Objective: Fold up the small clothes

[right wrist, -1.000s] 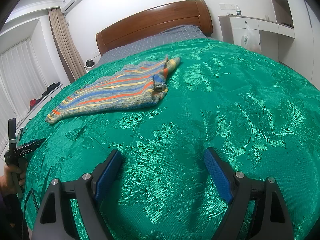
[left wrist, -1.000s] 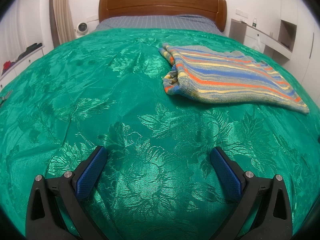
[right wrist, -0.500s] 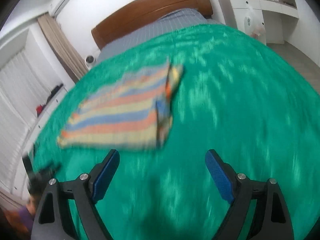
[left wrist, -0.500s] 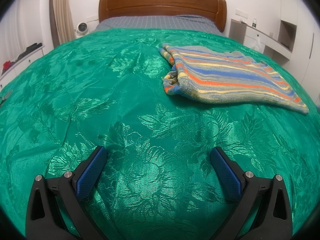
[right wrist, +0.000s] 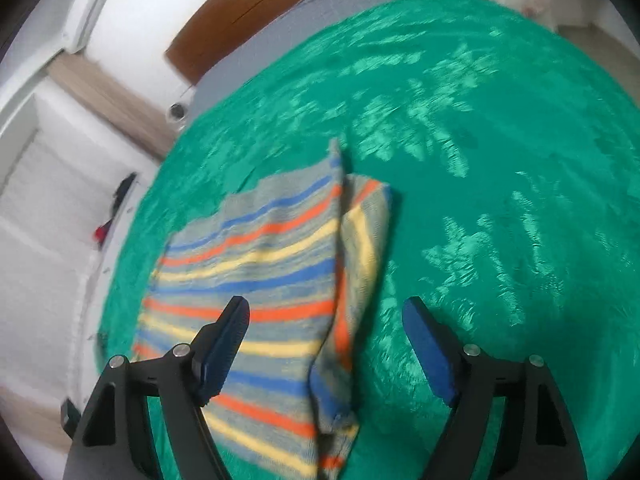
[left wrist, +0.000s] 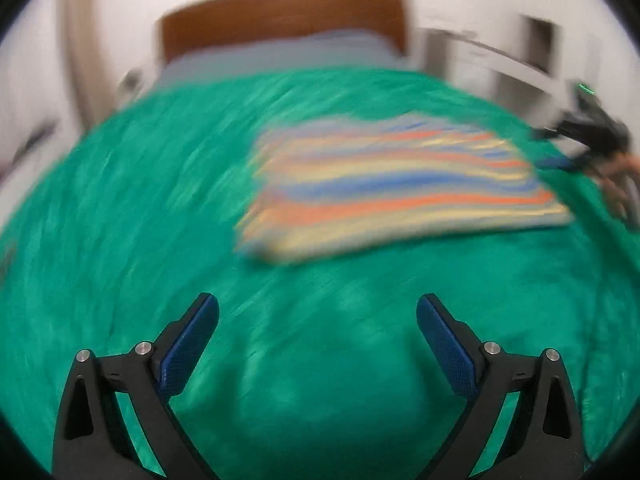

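Note:
A small striped garment (left wrist: 392, 188), in blue, orange and yellow bands, lies on the green bedspread (left wrist: 120, 220). The left wrist view is blurred by motion. My left gripper (left wrist: 318, 336) is open and empty, above the bedspread a little short of the garment's near edge. In the right wrist view the garment (right wrist: 264, 280) lies directly below, with a folded sleeve or side edge (right wrist: 360, 248) along its right. My right gripper (right wrist: 326, 336) is open and empty, straddling that edge from above. The right gripper also shows in the left wrist view (left wrist: 556, 162) at the garment's far right end.
A wooden headboard (left wrist: 280, 12) and grey pillow area (left wrist: 280, 56) are at the far end of the bed. White cabinets (left wrist: 520, 52) stand to the right, and a curtain and low white shelf (right wrist: 60, 208) to the left. The green bedspread (right wrist: 500, 160) extends right of the garment.
Both grippers have moved toward the garment. The right one now hovers over its folded edge, and the left has swung closer to its near side. Both stay open.

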`<action>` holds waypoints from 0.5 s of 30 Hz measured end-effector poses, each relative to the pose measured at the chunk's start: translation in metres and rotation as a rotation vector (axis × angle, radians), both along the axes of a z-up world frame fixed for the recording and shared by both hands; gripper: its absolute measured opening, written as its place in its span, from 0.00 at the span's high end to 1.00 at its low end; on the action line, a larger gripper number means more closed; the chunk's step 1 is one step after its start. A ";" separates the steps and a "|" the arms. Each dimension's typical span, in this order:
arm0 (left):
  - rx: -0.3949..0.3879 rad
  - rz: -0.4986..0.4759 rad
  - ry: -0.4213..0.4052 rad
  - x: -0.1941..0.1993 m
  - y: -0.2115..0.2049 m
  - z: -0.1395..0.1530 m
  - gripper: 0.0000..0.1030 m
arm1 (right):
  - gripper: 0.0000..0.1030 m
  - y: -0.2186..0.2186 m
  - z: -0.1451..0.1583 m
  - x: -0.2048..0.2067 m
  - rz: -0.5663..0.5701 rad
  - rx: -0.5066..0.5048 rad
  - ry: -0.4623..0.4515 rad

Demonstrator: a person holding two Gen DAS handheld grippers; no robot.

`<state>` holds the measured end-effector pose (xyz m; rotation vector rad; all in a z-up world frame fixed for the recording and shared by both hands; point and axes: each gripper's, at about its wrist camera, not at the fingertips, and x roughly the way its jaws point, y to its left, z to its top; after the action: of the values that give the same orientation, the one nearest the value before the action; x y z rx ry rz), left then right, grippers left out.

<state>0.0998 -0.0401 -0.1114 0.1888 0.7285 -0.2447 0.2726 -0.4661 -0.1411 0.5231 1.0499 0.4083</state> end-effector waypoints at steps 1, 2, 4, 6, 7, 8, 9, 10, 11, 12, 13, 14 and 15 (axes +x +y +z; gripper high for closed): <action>0.030 -0.059 -0.020 0.002 -0.020 0.006 0.04 | 0.23 -0.004 0.002 -0.003 0.042 0.015 -0.003; 0.059 -0.153 -0.037 0.006 -0.053 0.012 0.04 | 0.23 -0.008 0.004 -0.009 0.089 0.030 -0.009; 0.070 -0.263 -0.029 0.018 -0.096 0.012 0.04 | 0.23 -0.018 0.007 -0.019 0.142 0.044 -0.010; 0.087 -0.355 0.018 0.033 -0.139 0.001 0.08 | 0.22 -0.031 0.003 -0.022 0.128 0.052 0.003; 0.105 -0.392 0.042 0.041 -0.160 -0.006 0.11 | 0.22 -0.037 0.000 -0.024 0.111 0.055 0.012; 0.131 -0.429 0.076 0.050 -0.185 -0.016 0.15 | 0.22 -0.042 -0.004 -0.022 0.093 0.059 0.022; 0.155 -0.461 0.106 0.057 -0.207 -0.025 0.18 | 0.22 -0.047 -0.010 -0.018 0.076 0.068 0.032; 0.179 -0.490 0.126 0.061 -0.226 -0.034 0.19 | 0.22 -0.050 -0.016 -0.013 0.063 0.081 0.042; 0.214 -0.512 0.124 0.062 -0.244 -0.043 0.21 | 0.22 -0.051 -0.021 -0.006 0.057 0.090 0.050; 0.246 -0.522 0.087 0.061 -0.258 -0.049 0.28 | 0.22 -0.049 -0.028 0.006 0.052 0.098 0.066; 0.256 -0.528 0.065 0.059 -0.265 -0.050 0.37 | 0.22 -0.046 -0.032 0.013 0.053 0.100 0.072; 0.254 -0.537 0.055 0.060 -0.271 -0.051 0.65 | 0.22 -0.041 -0.035 0.022 0.057 0.100 0.073; 0.261 -0.520 0.041 0.062 -0.274 -0.051 0.89 | 0.22 -0.032 -0.037 0.034 0.065 0.099 0.068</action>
<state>0.1616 -0.3139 -0.1621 0.6254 0.7416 -0.6501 0.3063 -0.4985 -0.1782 0.5952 1.1180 0.5046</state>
